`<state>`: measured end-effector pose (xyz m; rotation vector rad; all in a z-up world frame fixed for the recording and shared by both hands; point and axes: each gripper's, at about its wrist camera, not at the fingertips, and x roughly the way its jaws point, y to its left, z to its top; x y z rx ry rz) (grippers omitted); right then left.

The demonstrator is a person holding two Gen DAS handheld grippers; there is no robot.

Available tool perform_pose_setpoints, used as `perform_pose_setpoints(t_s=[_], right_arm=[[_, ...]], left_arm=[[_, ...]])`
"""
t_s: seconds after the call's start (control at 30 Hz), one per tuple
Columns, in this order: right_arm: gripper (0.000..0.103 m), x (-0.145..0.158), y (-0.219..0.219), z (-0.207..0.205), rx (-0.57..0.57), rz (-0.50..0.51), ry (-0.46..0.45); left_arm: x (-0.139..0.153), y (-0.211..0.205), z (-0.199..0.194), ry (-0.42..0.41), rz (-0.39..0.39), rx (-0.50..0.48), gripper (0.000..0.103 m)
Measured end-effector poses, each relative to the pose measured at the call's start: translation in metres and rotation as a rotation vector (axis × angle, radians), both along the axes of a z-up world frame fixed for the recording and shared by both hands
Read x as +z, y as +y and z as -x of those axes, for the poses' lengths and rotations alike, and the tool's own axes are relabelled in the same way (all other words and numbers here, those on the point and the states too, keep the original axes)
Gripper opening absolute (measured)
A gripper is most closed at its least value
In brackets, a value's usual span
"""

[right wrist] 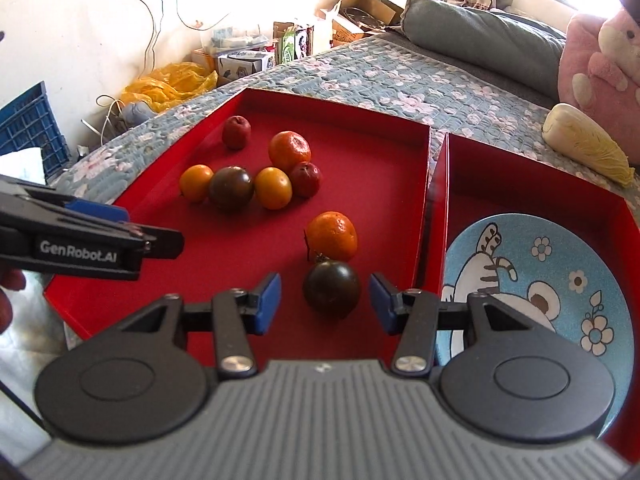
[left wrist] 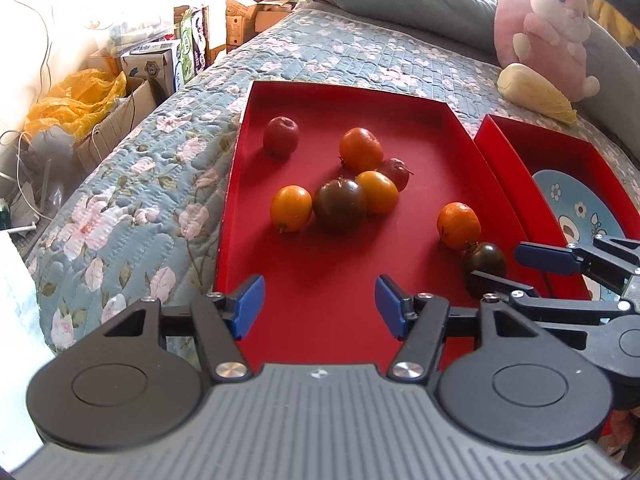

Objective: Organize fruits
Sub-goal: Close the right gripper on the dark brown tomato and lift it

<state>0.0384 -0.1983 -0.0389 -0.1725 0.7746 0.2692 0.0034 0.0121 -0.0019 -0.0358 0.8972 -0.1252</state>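
Note:
A red tray on the bed holds several fruits: orange tangerines, yellow-orange tomatoes, small red fruits and two dark tomatoes. My right gripper stands around the nearer dark tomato. A thin gap shows on each side of it, so the blue pads do not press it. A tangerine lies just beyond that tomato. My left gripper hangs open over the tray's bare near part, with nothing between its fingers. The other dark tomato sits in the middle cluster.
A second red box to the right holds a blue cartoon plate. A pale cabbage and a pink plush toy lie on the floral quilt beyond. Boxes and a yellow bag clutter the floor at left.

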Motion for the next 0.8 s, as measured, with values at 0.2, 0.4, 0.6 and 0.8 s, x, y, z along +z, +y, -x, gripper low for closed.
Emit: perform_pose_setpoints(t_s=[0.2, 0.4, 0.6, 0.8], right_arm=[[0.05, -0.007, 0.004, -0.01, -0.001, 0.036, 0.04], [0.039, -0.01, 0.009, -0.017, 0.031, 0.086, 0.065], [0.039, -0.004, -0.001, -0.015, 0.024, 0.006, 0.07], [0.039, 0.003, -0.01, -0.003, 0.014, -0.048, 0.068]], left_arm=[[-0.004, -0.001, -0.009, 0.015, 0.017, 0.01, 0.067], [-0.005, -0.004, -0.017, 0.013, 0.01, 0.0, 0.067], [-0.01, -0.004, -0.026, 0.032, -0.027, 0.022, 0.067], [-0.014, -0.007, -0.029, 0.057, -0.004, -0.013, 0.067]])
